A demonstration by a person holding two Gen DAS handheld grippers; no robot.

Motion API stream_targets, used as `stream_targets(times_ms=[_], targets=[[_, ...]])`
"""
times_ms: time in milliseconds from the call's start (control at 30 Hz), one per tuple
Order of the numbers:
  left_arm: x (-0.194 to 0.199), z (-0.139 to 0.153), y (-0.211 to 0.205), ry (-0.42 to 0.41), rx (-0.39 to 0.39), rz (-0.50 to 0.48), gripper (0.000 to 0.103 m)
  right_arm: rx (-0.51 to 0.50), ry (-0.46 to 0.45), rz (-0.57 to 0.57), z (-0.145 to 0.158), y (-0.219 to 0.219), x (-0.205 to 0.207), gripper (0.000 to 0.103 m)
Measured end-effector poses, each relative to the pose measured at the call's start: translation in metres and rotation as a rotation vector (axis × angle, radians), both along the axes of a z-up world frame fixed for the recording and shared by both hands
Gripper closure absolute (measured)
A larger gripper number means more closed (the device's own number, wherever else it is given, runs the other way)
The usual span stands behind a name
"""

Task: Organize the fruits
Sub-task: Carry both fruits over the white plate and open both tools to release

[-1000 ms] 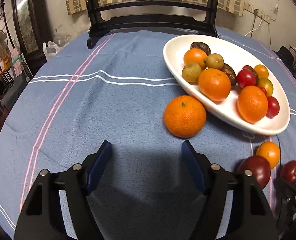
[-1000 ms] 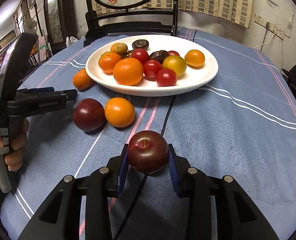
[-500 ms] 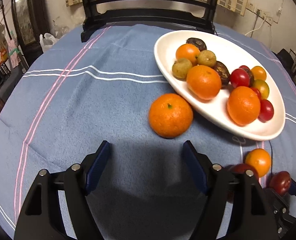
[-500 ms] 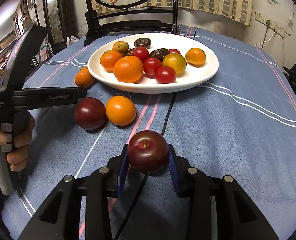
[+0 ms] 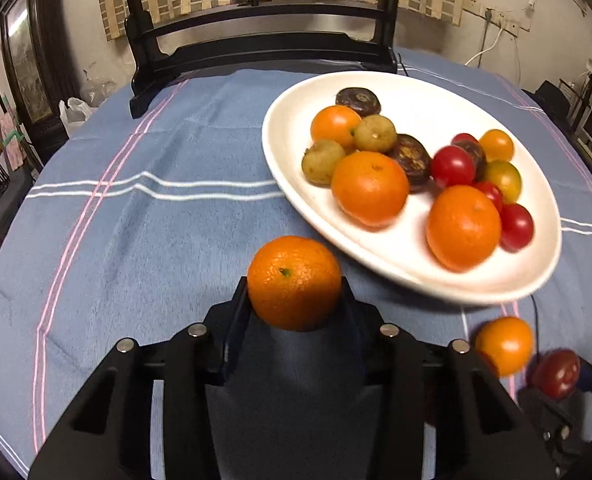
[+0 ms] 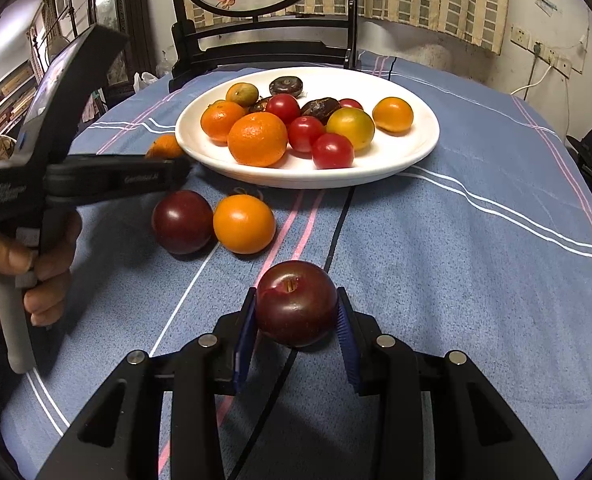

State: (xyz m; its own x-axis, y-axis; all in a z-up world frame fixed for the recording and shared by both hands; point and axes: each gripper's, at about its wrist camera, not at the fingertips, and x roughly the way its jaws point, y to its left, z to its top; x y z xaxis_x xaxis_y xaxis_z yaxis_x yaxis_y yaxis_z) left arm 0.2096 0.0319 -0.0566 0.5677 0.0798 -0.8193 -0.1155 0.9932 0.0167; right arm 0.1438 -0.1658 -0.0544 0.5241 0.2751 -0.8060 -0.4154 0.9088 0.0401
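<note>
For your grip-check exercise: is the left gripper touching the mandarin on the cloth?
Touching. The left wrist view shows the left gripper, just closed, pressing both sides of the mandarin.

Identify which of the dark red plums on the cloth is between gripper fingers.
The plum nearest the camera, clamped in the right gripper. The other plum lies free beside the loose orange fruit, nearer the plate.

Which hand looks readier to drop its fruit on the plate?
Left, probably. Its claw has just closed on the orange, right beside the plate; the right claw holds its plum farther off.
</note>
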Motion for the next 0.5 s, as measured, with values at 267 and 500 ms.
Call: stream_targets(times_ms=[267,500], targets=[[-0.031,0.031,-0.003,-0.053,-0.029,-0.074,0.062,0.042,-0.017,-0.012,0.008,-0.004,-0.001,0.065],[-0.017,0.055,-0.016,-0.062,-0.036,-0.119,0.062,0.133,-0.116,-0.047,0.039,-0.01,-0.002,0.065]])
